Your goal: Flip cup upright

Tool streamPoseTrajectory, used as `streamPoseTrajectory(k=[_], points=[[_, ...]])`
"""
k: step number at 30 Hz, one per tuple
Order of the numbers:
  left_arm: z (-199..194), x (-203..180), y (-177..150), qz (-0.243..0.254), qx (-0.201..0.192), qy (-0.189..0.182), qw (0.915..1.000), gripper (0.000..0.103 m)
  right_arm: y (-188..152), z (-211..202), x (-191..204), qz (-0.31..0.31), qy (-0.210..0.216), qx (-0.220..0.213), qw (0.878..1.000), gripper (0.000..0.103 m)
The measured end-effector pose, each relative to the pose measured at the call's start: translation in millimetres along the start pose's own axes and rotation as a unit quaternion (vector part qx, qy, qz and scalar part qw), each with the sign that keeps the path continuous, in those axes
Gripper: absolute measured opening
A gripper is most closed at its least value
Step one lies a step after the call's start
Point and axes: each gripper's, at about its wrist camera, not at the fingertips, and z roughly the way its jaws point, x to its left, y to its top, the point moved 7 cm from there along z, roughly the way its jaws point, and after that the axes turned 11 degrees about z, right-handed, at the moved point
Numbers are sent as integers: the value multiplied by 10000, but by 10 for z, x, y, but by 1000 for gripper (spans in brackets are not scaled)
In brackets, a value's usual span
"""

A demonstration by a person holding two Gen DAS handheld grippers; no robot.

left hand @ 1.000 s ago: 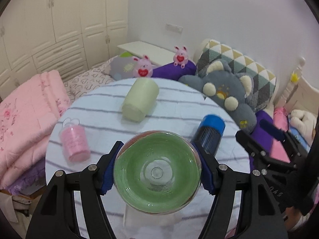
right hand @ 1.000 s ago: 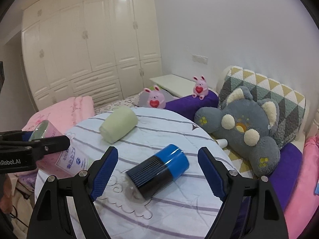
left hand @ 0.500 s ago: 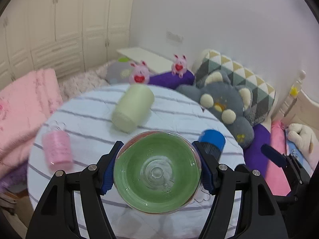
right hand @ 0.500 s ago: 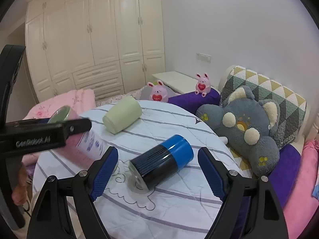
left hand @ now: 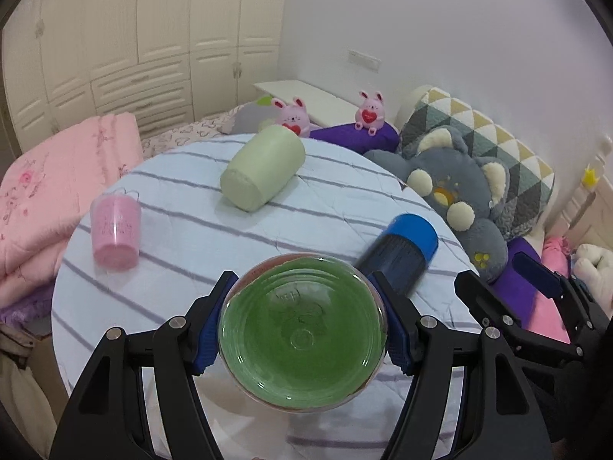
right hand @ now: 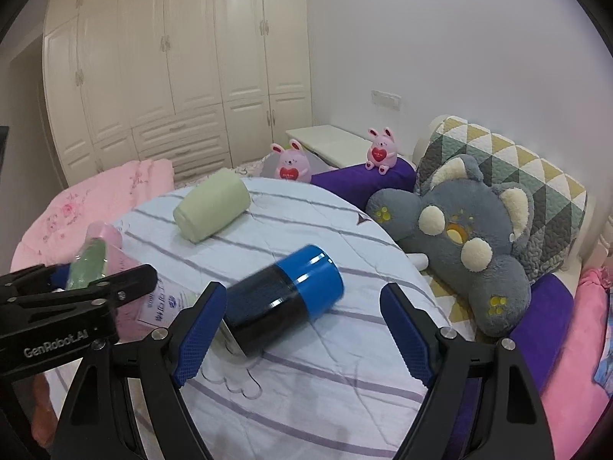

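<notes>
A home bedroom, plainly — tall cream panelled wardrobe doors with drawers (right hand: 172, 76) along the back wall, a folded pink floral quilt (left hand: 46, 191) at the left, a grey plush bear cushion (right hand: 467, 237) against a quilted triangle-patterned headboard pillow (right hand: 528, 176). Two small pink bunny toys with red hearts (right hand: 381, 151) on purple bedding — just behind a round table under a white cloth with purple stripes (left hand: 184, 237).

We see the clear green-bottomed cup (left hand: 302, 349) tilted, base toward us, raised above the near edge of the striped round table (left hand: 191, 237).
</notes>
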Motion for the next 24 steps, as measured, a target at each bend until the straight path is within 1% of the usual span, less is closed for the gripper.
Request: streamPoseTrajectory(k=[5,9,11,12,13,14,16,20,21,24], points=[[-39,-151,-96,-67,18,9,10000,71,-54,-99,-133,-31,-55,54,10000,84],[-62,-235,-198,-103,118,43,9999,75,-75,-129,-203,-27,-33,106,9999,84],[-61,-269,-256,-134,195,-35,9997,77,-79,-120,-236,-2,-2,142,9999,84],[-65,-273,-284,-173,217,-48,9996,79,-82,-112,-250,10,7,166,9999,84],[-66,-283,-310,-209,242,-32,9995,85,-90,-94,-261,6,21,216,9998,84],[-70,-304,-333,-225,273,-30,9994,87,-98,-75,-276,20,40,267,9996,84],[-103,-362,-349,-182,210,-101,9996,91,-114,-52,-307,70,63,345,9994,84],[-178,-396,-350,-153,111,-202,9996,93,-112,-65,-334,155,174,426,9988,83],[-192,-390,-345,-178,112,-240,9995,96,-112,-60,-318,159,238,497,9984,83],[-307,-344,-332,-181,41,-342,9992,97,-125,-68,-255,247,438,627,9968,83]])
